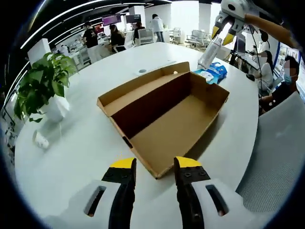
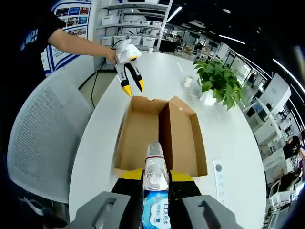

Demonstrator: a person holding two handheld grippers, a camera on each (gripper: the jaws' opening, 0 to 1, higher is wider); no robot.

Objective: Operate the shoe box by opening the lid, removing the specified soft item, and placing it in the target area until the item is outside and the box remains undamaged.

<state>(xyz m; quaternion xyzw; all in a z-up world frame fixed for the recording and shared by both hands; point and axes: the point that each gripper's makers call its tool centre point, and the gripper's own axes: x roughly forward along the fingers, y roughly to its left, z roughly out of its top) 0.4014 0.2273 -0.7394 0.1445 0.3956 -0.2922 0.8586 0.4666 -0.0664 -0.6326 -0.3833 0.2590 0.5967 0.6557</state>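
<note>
Open shoe box [image 1: 164, 117] lying mid-table [image 1: 71, 157], lid folded back. Right gripper [image 2: 155, 177] pinches a soft wipes pack [image 2: 155, 191] above the box's near edge; left gripper [image 1: 155, 164], jaws spread and empty, hovers at the opposite end.

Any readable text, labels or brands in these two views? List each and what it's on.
"LDI": partly readable on the blue label of the soft pack held in the right gripper; the characters beside it are too blurred.
Wall posters: print too small to read.
Shoe box: no print visible.
Blue packs on the table: print too blurred.
</note>
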